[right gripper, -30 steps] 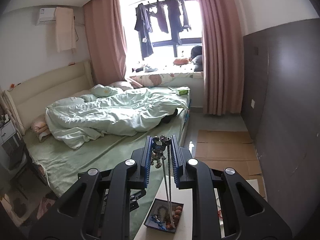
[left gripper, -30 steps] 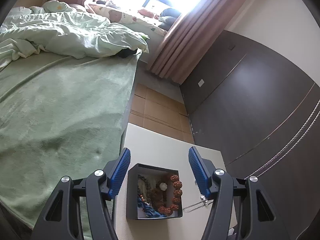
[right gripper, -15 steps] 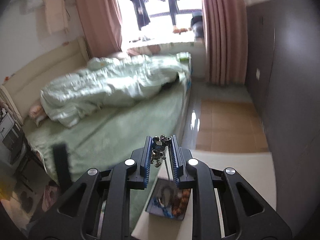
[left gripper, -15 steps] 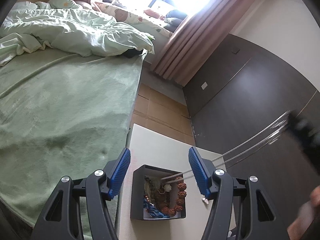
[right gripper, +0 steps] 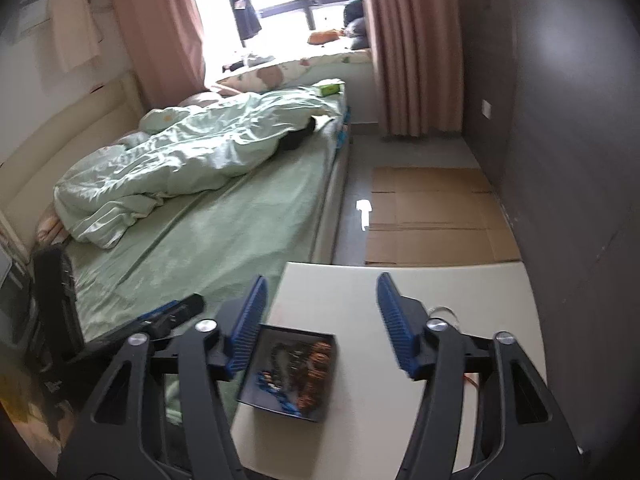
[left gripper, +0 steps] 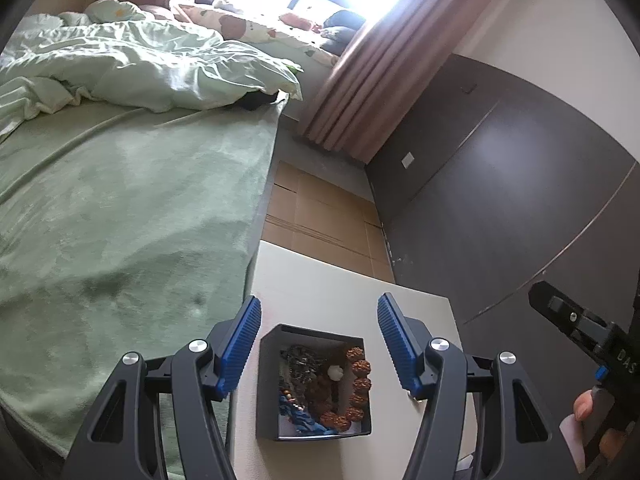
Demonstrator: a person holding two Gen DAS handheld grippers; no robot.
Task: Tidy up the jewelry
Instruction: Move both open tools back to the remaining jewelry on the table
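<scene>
A small black box (left gripper: 268, 384) stands on a white table (left gripper: 332, 288). It holds a brown bead bracelet (left gripper: 358, 384), a dark chain necklace (left gripper: 302, 362) and blue jewelry (left gripper: 298, 418). My left gripper (left gripper: 318, 340) is open and empty, its fingers either side of the box, above it. My right gripper (right gripper: 320, 312) is open and empty above the table, with the box (right gripper: 316, 412) below its left finger. The necklace (right gripper: 282, 354) lies in the box. The right gripper's body shows at the right edge of the left wrist view.
A bed with a green sheet (left gripper: 120, 220) and rumpled duvet (right gripper: 192, 152) borders the table's left side. A dark wall panel (left gripper: 500, 200) stands to the right. Flattened cardboard (right gripper: 432, 216) lies on the floor beyond the table. A thin white item (right gripper: 442, 312) lies by the right finger.
My right gripper has opened and let go of the chain necklace, which now lies in the box. The right gripper has tilted down toward the table. The left gripper stays open over the box.
</scene>
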